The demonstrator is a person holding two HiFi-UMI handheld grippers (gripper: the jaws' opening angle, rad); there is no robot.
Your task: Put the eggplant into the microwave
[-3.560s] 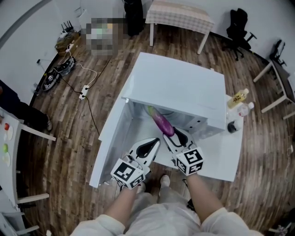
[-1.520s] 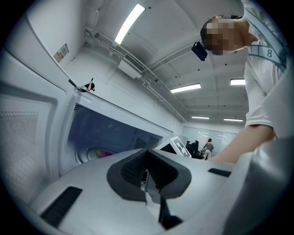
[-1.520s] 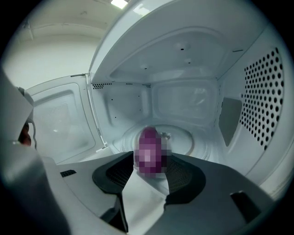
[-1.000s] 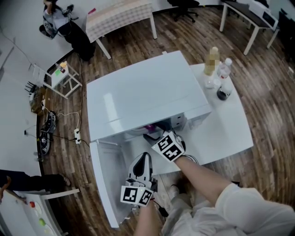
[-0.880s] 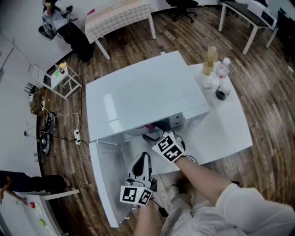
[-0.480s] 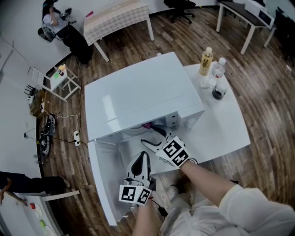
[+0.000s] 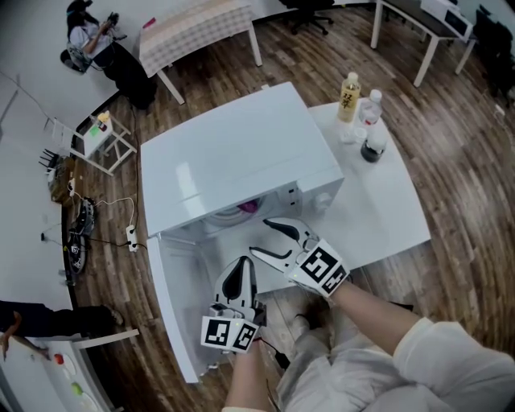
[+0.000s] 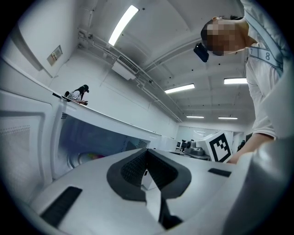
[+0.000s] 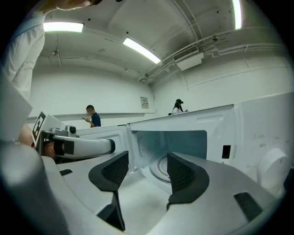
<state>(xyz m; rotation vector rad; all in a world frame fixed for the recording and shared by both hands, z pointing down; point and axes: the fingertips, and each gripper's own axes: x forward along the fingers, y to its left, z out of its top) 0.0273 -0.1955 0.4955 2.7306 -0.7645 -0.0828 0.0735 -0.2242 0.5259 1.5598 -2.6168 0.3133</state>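
As the eggplant [image 7: 248,207] is already being seen inside the microwave [image 7: 233,157], step in hand: the placing is being judged as done, with only the shutting of the door left over.
Left gripper [image 7: 239,265]: it is being held nearest the person, low in front of the open door. Its jaws are being kept pressed together with nothing between them.
Right gripper [image 7: 257,235]: it is being held just outside the opening. Its jaws are being kept spread wide and empty, and are being pointed at the cavity.
Door [image 7: 179,299]: it is being left swung fully open toward the person's left, just beside the left gripper.
Next move: a push on the door's outer face is probably being called for, most handily from the left gripper.
In the way: the door's path is being blocked by the right gripper, which is being required to clear the opening first.
Eggplant: it is being shown as a purple patch under the microwave's top edge. Most of it is being hidden from the head view.
Turntable [image 9: 160,170]: only part of it is being shown between the right gripper's jaws.
Table [image 7: 385,211]: the microwave is being carried on it.
Bottles: a yellow bottle [image 7: 348,96], a clear bottle [image 7: 371,107] and a dark jar [image 7: 372,150] are being kept at the far corner, well apart from the door.
Far off: a checked table [image 7: 195,24], a person [image 7: 87,36] and a power strip [image 7: 130,236] are being seen, none of them near the work.
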